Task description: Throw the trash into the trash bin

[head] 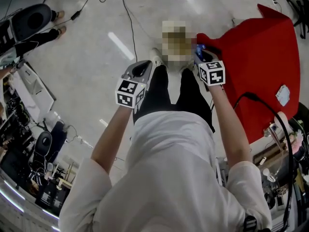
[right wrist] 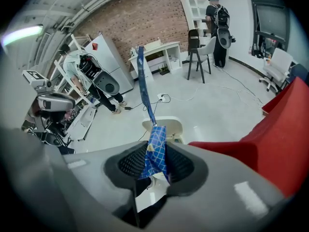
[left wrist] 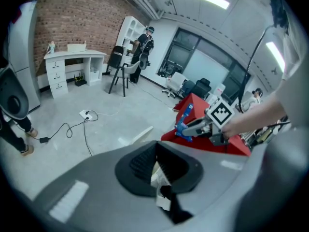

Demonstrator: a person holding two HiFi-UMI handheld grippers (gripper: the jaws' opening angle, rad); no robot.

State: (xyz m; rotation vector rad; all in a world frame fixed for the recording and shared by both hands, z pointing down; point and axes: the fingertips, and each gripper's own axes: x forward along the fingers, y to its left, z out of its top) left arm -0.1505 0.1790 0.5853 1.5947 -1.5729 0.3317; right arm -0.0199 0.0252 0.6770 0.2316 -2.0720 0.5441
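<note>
While the left tool [left wrist: 155, 153] pinched a pale scrap [left wrist: 157, 177] and the right tool [right wrist: 155, 162] a blue wrapper [right wrist: 158, 139], either risked slipping free.

A person in a white top and black trousers stands on the grey floor [head: 96, 57], both arms stretched forward. The left gripper [head: 144, 65] is over the floor. The right gripper [head: 202, 52], with a blue wrapper [head: 199, 48] at its tip, is at the left edge of the red surface [head: 260, 47]. A pale card [head: 283, 94] lies near that surface's right edge.
</note>
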